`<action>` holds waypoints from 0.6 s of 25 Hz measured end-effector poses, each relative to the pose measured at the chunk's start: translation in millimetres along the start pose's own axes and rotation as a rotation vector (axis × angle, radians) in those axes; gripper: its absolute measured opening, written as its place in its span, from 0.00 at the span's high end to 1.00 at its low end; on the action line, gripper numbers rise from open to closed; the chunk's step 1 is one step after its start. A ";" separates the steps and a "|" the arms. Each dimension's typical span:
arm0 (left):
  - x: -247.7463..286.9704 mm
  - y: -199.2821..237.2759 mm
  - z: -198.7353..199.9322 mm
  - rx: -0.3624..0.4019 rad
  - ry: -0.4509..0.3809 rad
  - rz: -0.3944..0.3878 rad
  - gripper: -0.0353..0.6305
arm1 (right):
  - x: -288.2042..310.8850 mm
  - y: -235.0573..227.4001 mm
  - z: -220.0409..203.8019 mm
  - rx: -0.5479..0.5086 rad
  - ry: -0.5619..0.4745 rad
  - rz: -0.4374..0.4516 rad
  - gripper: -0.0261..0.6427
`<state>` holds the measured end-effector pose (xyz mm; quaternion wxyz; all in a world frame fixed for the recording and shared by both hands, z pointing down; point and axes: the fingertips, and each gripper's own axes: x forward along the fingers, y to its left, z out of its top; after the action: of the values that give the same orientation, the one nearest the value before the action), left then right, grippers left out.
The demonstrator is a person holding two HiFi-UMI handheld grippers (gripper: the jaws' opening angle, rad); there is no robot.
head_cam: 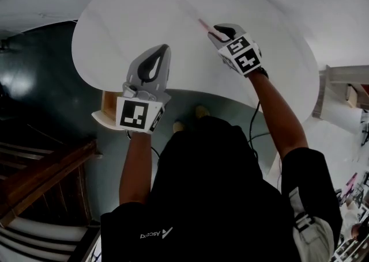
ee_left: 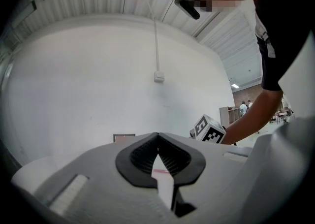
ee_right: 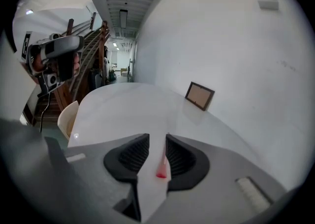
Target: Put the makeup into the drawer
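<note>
Jaws of the right gripper [ee_right: 157, 138] were spread around the makeup [ee_right: 162, 166], which was laid on the table [ee_right: 123, 110]. Those of the left gripper [ee_left: 157, 135] were closed on nothing.

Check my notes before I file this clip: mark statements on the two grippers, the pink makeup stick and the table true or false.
1. The right gripper has its jaws apart. True.
2. The pink makeup stick lies on the table between those jaws. True.
3. The left gripper holds the stick. False: its jaws are together with nothing between them.
4. The table is black. False: it is white.
5. A picture frame stands at the table's far edge. True.
</note>
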<state>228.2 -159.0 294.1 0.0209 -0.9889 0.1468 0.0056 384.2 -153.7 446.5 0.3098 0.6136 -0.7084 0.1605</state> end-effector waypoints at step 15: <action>1.5 6.2 -21.2 -0.003 0.076 0.069 0.93 | 57.0 -20.3 -43.6 0.074 0.147 0.088 0.79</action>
<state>227.9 -166.3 315.0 0.0134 -0.9828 0.1814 -0.0312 411.3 -175.1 512.7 0.3309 0.5794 -0.7035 0.2446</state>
